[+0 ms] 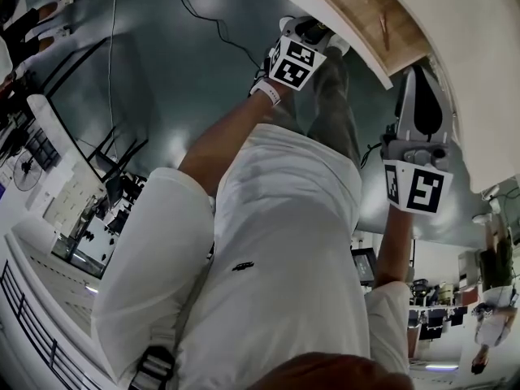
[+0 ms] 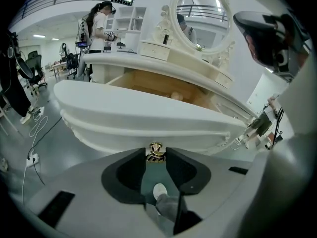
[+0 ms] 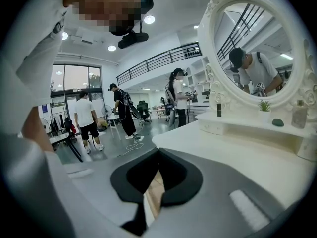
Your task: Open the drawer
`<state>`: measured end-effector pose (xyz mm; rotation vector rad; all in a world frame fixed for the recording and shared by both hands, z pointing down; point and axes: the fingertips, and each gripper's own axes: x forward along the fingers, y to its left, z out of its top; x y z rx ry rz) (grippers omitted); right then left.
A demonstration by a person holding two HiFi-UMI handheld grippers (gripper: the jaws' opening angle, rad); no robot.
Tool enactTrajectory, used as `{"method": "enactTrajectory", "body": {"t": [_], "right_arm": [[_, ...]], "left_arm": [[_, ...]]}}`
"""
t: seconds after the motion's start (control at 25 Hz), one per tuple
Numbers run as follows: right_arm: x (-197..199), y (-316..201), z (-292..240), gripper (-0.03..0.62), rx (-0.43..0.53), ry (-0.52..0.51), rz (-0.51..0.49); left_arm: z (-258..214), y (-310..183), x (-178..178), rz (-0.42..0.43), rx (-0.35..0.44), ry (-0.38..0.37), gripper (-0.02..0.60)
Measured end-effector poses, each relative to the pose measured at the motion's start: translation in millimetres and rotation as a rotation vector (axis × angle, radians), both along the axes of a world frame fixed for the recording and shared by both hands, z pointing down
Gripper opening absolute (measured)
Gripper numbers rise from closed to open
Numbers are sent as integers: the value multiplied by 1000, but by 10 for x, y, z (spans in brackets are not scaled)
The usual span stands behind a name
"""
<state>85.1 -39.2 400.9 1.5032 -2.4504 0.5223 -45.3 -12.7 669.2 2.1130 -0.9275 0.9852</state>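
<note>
Clamping the gold knob (image 2: 156, 150) between its fingers (image 2: 126, 172), the left gripper (image 2: 156, 156) had the drawer (image 2: 148, 118) well out; the task looked nearly done; the right gripper (image 3: 157, 155) held its fingers together, empty.

The drawer (image 2: 148, 115) has a plain white front and a pale, honey-coloured wooden inside, and its knob (image 2: 156, 151) is shiny gold. The left gripper (image 2: 156, 156) is light grey with matt black round its jaws, and the right gripper (image 3: 157, 155) has the same grey and black. Each bears a cube (image 1: 292, 62) patterned in black squares on white. The dressing table (image 3: 233, 152) is white all over, as is the carved frame of its mirror (image 3: 252, 48). The person's shirt (image 1: 276, 242) is white and the trousers (image 1: 333, 104) are grey. The floor (image 1: 187, 80) is a glossy dark grey-green, crossed by a black cable (image 1: 203, 23). A little plant (image 3: 264, 104) is green.
</note>
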Motion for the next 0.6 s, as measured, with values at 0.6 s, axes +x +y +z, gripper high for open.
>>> {"method": "enactTrajectory", "body": {"t": [0.6], "right_arm": [[-53,36,-62,11,-3,-3,-35]], "left_arm": [[-41,270,-160,10,-7,-3,132]]}}
